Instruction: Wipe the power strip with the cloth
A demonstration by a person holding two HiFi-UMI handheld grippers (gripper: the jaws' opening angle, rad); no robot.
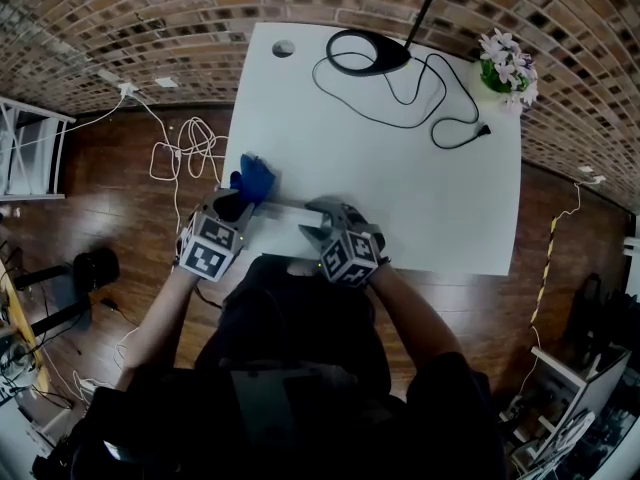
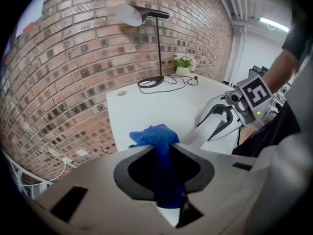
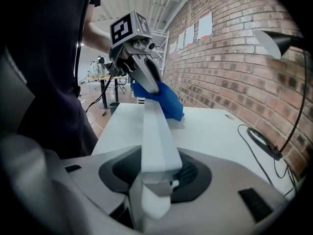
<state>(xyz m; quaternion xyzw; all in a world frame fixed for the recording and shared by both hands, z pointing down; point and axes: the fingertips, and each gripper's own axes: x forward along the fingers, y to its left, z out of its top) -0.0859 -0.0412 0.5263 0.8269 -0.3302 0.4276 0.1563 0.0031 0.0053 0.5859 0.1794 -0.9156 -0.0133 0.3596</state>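
Note:
A blue cloth (image 1: 256,177) sits at the near left corner of the white table (image 1: 400,188). My left gripper (image 1: 240,200) is shut on it; in the left gripper view the cloth (image 2: 159,146) is pinched between the jaws and bunches beyond them. A long white power strip (image 1: 285,214) lies along the table's near edge. My right gripper (image 1: 318,220) is shut on its right end, and the strip (image 3: 155,131) runs away from the jaws toward the cloth (image 3: 166,101). Cloth and strip's far end meet there, under the left gripper (image 3: 144,70).
A black desk lamp base (image 1: 366,52) with its looping cable (image 1: 440,118) stands at the table's far side. A small flower pot (image 1: 506,68) is at the far right corner, a round grommet (image 1: 283,48) at the far left. White cables (image 1: 185,153) lie on the wooden floor.

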